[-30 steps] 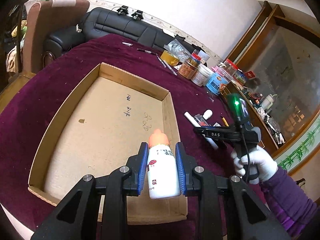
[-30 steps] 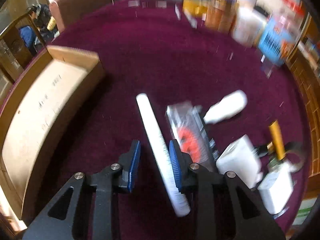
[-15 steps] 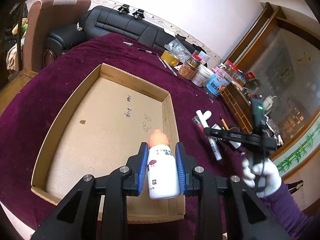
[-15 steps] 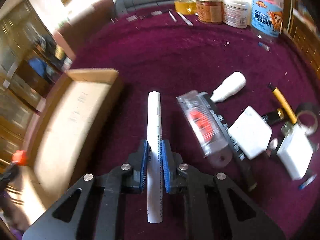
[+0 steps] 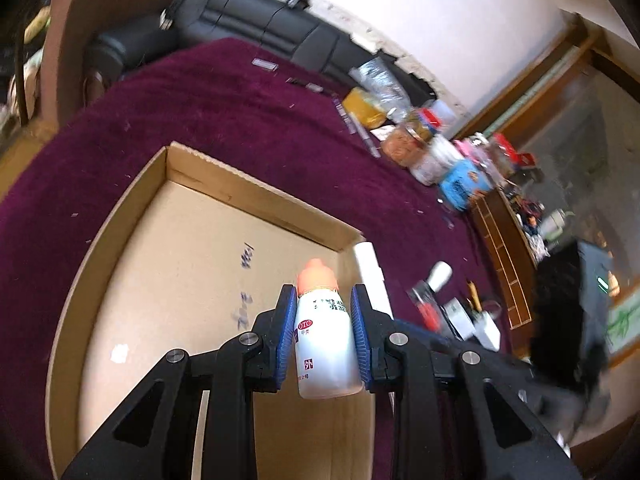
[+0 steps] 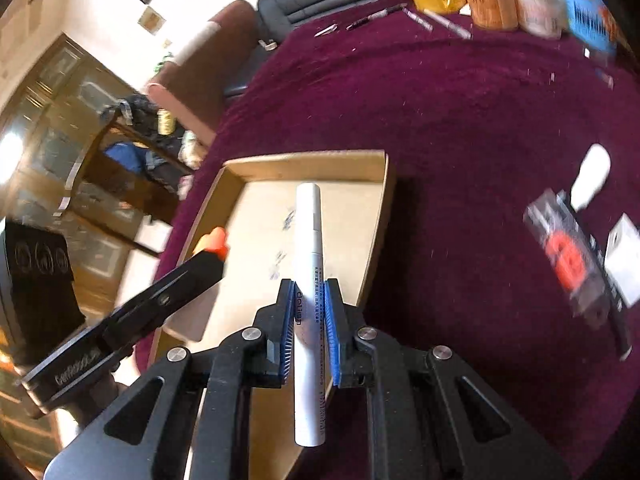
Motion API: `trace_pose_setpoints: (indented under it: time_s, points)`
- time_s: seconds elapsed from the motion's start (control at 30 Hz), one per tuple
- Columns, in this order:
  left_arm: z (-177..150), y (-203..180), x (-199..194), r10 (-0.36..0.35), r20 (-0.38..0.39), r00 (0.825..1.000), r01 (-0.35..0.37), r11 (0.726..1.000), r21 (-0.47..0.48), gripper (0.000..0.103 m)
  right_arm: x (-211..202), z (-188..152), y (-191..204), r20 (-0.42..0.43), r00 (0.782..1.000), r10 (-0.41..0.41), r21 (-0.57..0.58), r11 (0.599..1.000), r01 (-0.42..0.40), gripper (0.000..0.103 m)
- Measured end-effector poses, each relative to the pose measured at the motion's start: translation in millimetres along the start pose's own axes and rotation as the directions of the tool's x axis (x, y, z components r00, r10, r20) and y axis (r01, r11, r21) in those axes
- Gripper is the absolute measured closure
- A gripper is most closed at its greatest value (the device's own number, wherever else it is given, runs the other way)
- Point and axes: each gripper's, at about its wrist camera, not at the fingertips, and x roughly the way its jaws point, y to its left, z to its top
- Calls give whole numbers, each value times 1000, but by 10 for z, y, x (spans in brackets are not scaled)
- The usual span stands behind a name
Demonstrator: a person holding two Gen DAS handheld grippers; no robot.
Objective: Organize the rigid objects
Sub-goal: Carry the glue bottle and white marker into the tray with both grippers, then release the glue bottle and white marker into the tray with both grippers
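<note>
Both tools hang over the shallow brown cardboard tray (image 5: 256,204), likely so each item can be dropped inside. The left gripper (image 5: 322,336) is clenched on a smooth white plastic bottle with an orange cap (image 5: 324,344), held upright. The right gripper (image 6: 308,332) clamps a slim white cylindrical marker (image 6: 308,264) pointing to 12 o'clock. Loose clutter lies at 3 o'clock on the fuzzy maroon cloth (image 6: 460,152).
</note>
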Motion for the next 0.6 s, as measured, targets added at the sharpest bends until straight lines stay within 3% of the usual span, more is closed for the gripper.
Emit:
trace_pose_setpoints:
  time_s: [0.17,0.33,0.47,0.6]
  points:
    - [59,194,354,5,-59,998,-9,997,-73,80,182,77,92,-4,998,-63,-5,998,63,91]
    - [70,268,441,-20,-53,998,14,994,-106,79,255,59,10,-27,995,-96,19,995,97,91]
    - [71,286,390,-47,-47,998,41,991,-130,62,263,73,-51,-19,991,-134,32,990,135,89]
    - [69,264,221,-53,-22,998,49,988,-146,55,31,71,-86,27,994,-108,19,994,108,89]
